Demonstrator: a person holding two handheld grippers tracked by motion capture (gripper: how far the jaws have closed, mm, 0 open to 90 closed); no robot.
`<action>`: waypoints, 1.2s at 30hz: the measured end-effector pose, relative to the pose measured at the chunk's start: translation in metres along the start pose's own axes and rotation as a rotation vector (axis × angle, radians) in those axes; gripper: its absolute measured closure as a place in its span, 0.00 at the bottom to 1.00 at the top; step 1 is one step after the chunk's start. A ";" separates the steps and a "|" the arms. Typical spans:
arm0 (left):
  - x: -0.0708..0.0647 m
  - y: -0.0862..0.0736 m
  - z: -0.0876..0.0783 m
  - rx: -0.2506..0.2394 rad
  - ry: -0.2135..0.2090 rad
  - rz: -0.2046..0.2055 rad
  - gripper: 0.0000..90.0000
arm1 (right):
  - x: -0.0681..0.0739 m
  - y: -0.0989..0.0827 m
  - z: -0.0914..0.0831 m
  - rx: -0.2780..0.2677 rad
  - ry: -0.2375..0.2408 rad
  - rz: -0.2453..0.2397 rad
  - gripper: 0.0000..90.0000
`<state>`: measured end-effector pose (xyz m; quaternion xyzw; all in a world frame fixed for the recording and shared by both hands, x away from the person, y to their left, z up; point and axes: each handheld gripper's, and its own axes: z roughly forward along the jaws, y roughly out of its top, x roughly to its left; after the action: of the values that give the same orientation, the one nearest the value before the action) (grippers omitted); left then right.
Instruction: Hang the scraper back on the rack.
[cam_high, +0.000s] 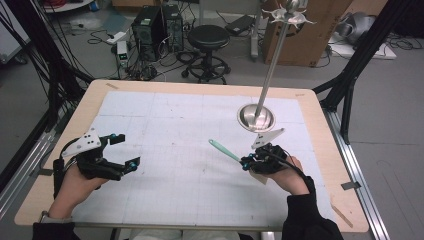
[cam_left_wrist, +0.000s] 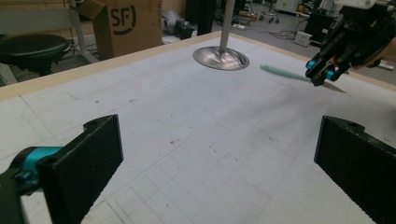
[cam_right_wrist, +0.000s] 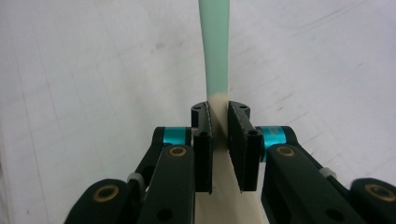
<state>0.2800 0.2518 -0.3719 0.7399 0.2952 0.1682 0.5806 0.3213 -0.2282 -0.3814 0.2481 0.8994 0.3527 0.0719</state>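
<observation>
1. On the wooden table with a pale rim (cam_high: 60, 150): a white mat with thin grid lines (cam_high: 190, 185), covering most of the top.
2. At about eight o'clock on the mat: the left gripper (cam_high: 121, 150), held up in the left hand (cam_high: 75, 187), jaws spread wide apart with nothing between them.
3. Same in the left gripper view: two black jaws far apart at the bottom corners, bare mat in between.
4. At about four o'clock on the mat: the right gripper (cam_high: 244, 164), held in the right hand (cam_high: 290, 180) with a black sleeve.
5. Jaws of the right gripper squeezed tight on a flat spatula with a mint-green handle and a cream blade (cam_high: 223, 150).
6. In the right gripper view: jaws pinching right where green turns to cream (cam_right_wrist: 217, 100), green handle sticking out past the tips, cream blade running back under the gripper.
7. In the high view: green handle pointing toward ten o'clock, lifted off the mat and tilted.
8. At about one o'clock on the mat: a shiny round metal base (cam_high: 247, 119) with a tall thin metal pole (cam_high: 272, 65) standing up from it, leaning a bit.
9. At the top of the pole: silver curved hooks (cam_high: 290, 17).
10. Spatula and metal base near each other but apart, not touching.
11. Past the table on the floor: a black round stool (cam_high: 207, 37), black computer boxes (cam_high: 157, 30), a brown cardboard box (cam_high: 310, 35) and many cables.
</observation>
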 end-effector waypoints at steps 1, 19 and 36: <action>0.000 0.000 0.000 0.000 0.000 0.000 0.02 | -0.001 0.000 -0.003 -0.022 -0.009 0.008 0.90; 0.000 -0.001 -0.002 0.000 0.004 -0.003 0.02 | -0.019 -0.011 -0.052 -0.419 -0.108 0.150 0.90; 0.000 -0.003 -0.004 0.004 0.014 -0.008 0.02 | -0.061 -0.011 -0.107 -0.578 -0.181 0.203 0.90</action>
<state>0.2768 0.2556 -0.3737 0.7387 0.3022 0.1705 0.5779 0.3370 -0.3295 -0.3119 0.3363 0.7226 0.5755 0.1834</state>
